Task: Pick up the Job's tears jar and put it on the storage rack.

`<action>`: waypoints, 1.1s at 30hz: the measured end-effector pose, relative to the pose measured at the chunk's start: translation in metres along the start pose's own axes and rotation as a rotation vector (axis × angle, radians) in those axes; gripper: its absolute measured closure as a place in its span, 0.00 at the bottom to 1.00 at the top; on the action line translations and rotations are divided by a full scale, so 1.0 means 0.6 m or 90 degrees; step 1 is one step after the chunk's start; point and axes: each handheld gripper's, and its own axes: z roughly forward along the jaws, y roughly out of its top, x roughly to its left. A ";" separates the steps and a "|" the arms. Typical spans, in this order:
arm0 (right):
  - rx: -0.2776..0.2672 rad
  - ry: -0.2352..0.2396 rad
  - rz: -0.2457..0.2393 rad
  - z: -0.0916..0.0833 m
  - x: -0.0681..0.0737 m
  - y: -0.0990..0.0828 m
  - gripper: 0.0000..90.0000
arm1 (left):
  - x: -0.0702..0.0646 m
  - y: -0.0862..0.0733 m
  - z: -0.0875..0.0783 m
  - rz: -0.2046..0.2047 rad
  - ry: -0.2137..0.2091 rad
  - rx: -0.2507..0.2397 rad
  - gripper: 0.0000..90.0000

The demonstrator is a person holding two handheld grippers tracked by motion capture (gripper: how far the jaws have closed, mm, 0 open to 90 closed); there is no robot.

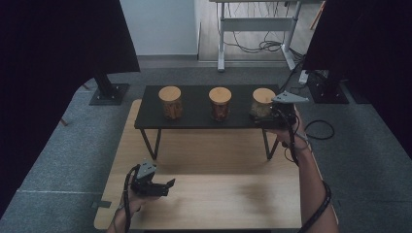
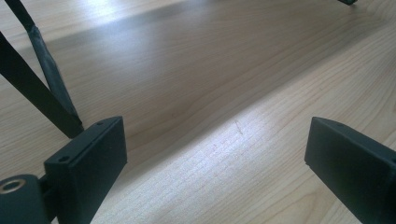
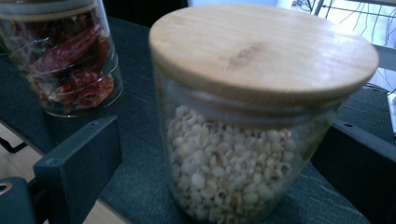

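Three glass jars with round wooden lids stand in a row on a low black shelf (image 1: 194, 120). The right jar (image 1: 262, 103) holds pale grains (image 3: 224, 172). My right gripper (image 1: 273, 116) is open, and the grain jar stands between its jaws (image 3: 219, 140), with a gap on the left side. The middle jar (image 1: 220, 104) holds dried red pieces (image 3: 70, 60). Brown contents fill the left jar (image 1: 170, 103). Low over the wooden table (image 1: 218, 194) at the front left, my left gripper (image 1: 165, 187) is open with bare wood between its jaws (image 2: 215, 149).
The shelf rests on thin black legs (image 1: 150, 143) over the back of the table. Dark panels on black bases (image 1: 109, 92) flank the table. A white desk frame (image 1: 221, 43) and cables (image 1: 265, 46) lie on the floor behind.
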 end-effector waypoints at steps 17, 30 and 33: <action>-0.046 -0.006 0.008 -0.043 0.028 -0.044 0.02 | 0.008 -0.002 -0.002 -0.003 -0.009 -0.004 0.06; -0.069 0.016 0.017 -0.071 0.041 -0.102 0.02 | 0.015 -0.005 -0.002 -0.011 -0.008 -0.004 0.06; -0.074 0.026 0.026 -0.077 0.043 -0.132 0.03 | 0.018 -0.006 -0.004 -0.017 -0.006 -0.006 0.06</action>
